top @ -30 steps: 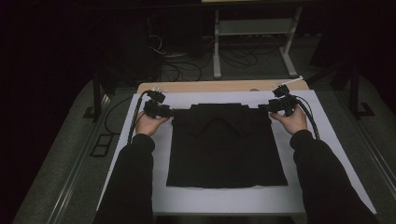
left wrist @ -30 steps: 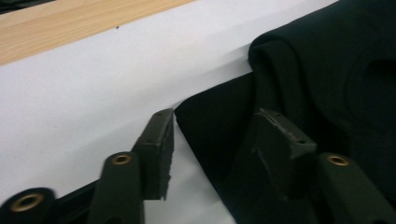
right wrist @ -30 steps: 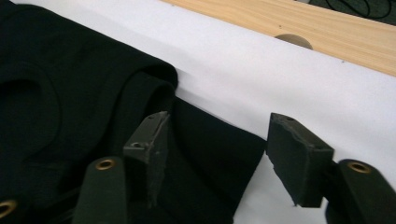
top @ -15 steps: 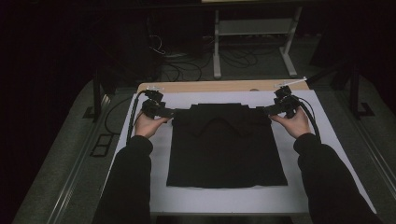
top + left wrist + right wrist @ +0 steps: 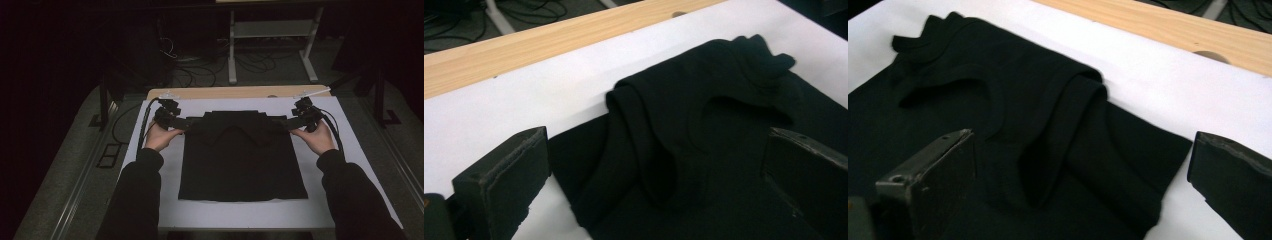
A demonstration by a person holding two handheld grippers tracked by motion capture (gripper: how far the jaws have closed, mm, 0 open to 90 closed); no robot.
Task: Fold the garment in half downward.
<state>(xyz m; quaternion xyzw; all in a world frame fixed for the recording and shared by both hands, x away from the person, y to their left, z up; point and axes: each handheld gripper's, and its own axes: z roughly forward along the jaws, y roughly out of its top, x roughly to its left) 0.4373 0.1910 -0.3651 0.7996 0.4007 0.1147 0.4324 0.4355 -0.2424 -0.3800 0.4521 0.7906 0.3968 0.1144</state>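
Black garment (image 5: 242, 155) lies folded flat on the white table (image 5: 350, 145), between two pairs of jaws that have just been opening. Left gripper (image 5: 186, 123) and right gripper (image 5: 286, 123) stand wide at its upper corners, holding nothing.

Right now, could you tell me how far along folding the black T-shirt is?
Done: the black T-shirt lies flat on the white board, both sleeves folded inward. In hand: nothing; the left hand-held gripper and right hand-held gripper have just opened beside its shoulders. Left: probably folding the body up.
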